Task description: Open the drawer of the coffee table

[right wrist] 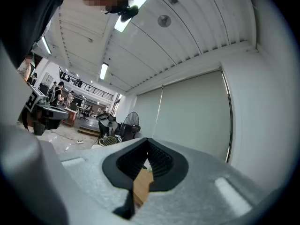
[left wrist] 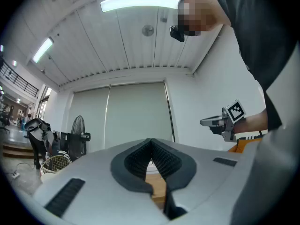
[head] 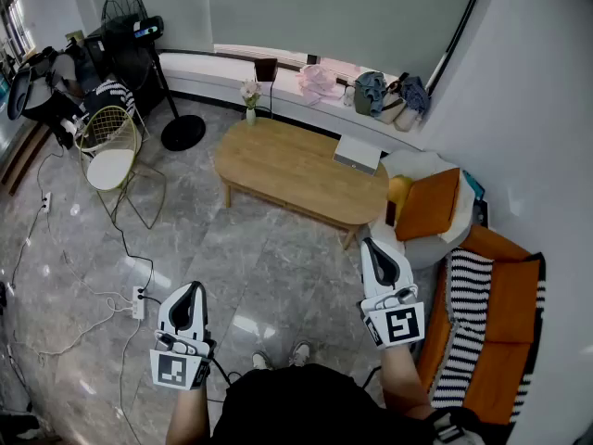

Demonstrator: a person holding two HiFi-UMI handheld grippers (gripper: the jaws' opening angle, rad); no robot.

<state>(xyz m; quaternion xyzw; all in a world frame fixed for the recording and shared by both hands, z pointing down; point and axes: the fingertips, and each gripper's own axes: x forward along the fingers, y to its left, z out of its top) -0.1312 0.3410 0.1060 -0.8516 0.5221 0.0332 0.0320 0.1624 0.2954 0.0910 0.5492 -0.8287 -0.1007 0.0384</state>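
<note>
The oval wooden coffee table [head: 296,170] stands on the grey marble floor ahead of me; no drawer shows on it from the head view. Both grippers are held level in front of my body, well short of the table. My left gripper [head: 193,288] is shut, its jaws meeting at the tip with nothing between them [left wrist: 151,143]. My right gripper [head: 369,245] also looks shut and empty [right wrist: 147,143], nearer the table's right end. A strip of the table top [left wrist: 158,184] shows through the slit below the left jaws, and likewise [right wrist: 141,184] below the right ones.
A white box [head: 358,153] and a small flower vase [head: 250,95] sit on the table. A wire chair [head: 109,146] and standing fan [head: 130,12] are at left, a power strip [head: 139,301] with cables near my left gripper. An orange cushion [head: 428,204] and striped sofa [head: 482,323] are at right.
</note>
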